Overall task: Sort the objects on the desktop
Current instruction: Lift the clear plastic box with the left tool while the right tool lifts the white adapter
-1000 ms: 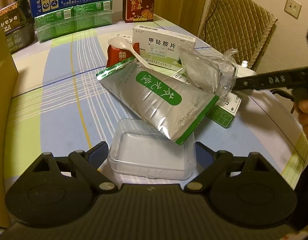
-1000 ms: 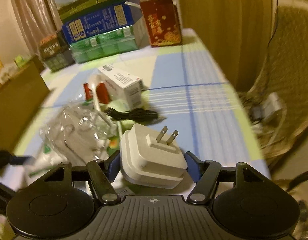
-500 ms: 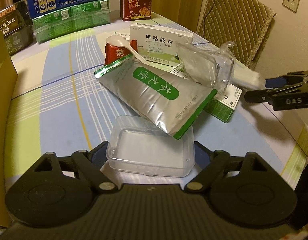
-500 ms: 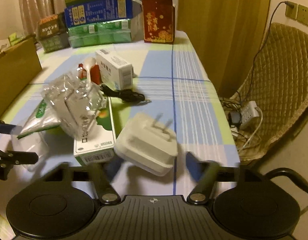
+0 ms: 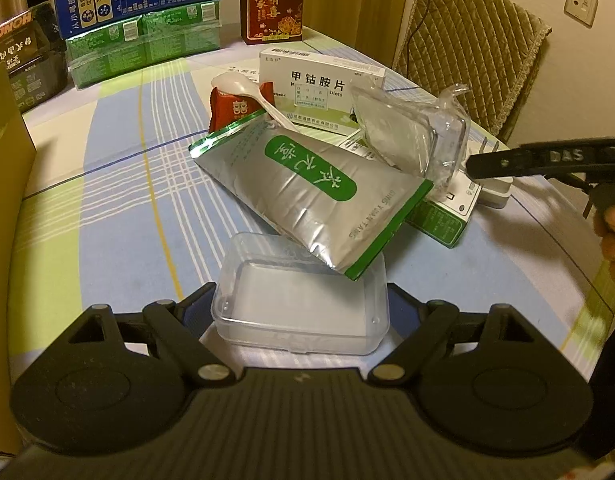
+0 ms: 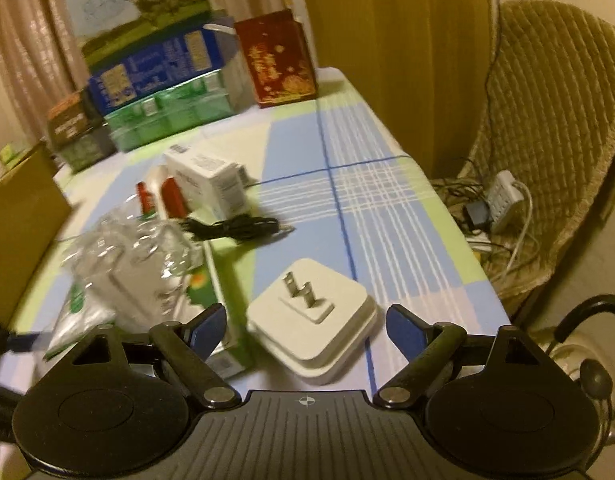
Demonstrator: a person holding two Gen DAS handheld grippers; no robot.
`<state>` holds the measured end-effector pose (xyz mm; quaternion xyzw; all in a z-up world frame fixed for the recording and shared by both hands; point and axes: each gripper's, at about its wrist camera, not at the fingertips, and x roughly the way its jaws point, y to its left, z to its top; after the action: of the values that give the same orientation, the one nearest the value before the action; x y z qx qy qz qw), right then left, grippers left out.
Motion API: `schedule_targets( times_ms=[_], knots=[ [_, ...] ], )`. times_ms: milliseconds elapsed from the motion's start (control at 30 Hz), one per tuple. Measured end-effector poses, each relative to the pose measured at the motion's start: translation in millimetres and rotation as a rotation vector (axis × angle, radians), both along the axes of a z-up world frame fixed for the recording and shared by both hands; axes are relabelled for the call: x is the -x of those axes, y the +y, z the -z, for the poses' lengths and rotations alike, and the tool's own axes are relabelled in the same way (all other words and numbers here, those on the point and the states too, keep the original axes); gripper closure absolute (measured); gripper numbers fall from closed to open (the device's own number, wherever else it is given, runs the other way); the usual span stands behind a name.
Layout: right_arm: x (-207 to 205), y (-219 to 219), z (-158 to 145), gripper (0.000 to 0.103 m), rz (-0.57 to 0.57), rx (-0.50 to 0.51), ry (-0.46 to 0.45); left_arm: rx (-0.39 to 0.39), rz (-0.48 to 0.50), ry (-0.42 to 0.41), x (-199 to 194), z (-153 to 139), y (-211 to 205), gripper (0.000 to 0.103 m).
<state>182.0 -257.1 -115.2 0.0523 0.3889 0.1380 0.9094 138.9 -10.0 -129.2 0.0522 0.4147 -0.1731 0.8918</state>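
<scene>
Our right claw (image 6: 305,326) is spread wide with the white plug (image 6: 313,330) lying flat right between its fingers, prongs up; left claw (image 5: 301,308) straddles the clear box (image 5: 301,306), grip unclear.

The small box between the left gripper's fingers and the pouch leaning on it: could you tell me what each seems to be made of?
The small box looks like clear, glossy rigid plastic: the tablecloth shows through it and its moulded rim catches light. The pouch appears to be metallised foil film, matte silver with fine creases, green edges and a green label; whether foil or plastic laminate is unclear.
</scene>
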Motion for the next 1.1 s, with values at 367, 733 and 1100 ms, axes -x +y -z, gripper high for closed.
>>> schedule_targets(
  times_ms=[367,733,1100],
  knots=[
    [-11,1,11,0.028,-0.006,0.073,0.005,-0.008,0.003,0.000,0,3,-1,0.019],
    [14,-4,6,0.029,-0.007,0.156,-0.013,-0.001,0.004,0.000,0,3,-1,0.019],
    [10,8,9,0.016,-0.017,0.216,-0.060,-0.019,0.007,-0.014,1,7,-5,0.015]
  ],
)
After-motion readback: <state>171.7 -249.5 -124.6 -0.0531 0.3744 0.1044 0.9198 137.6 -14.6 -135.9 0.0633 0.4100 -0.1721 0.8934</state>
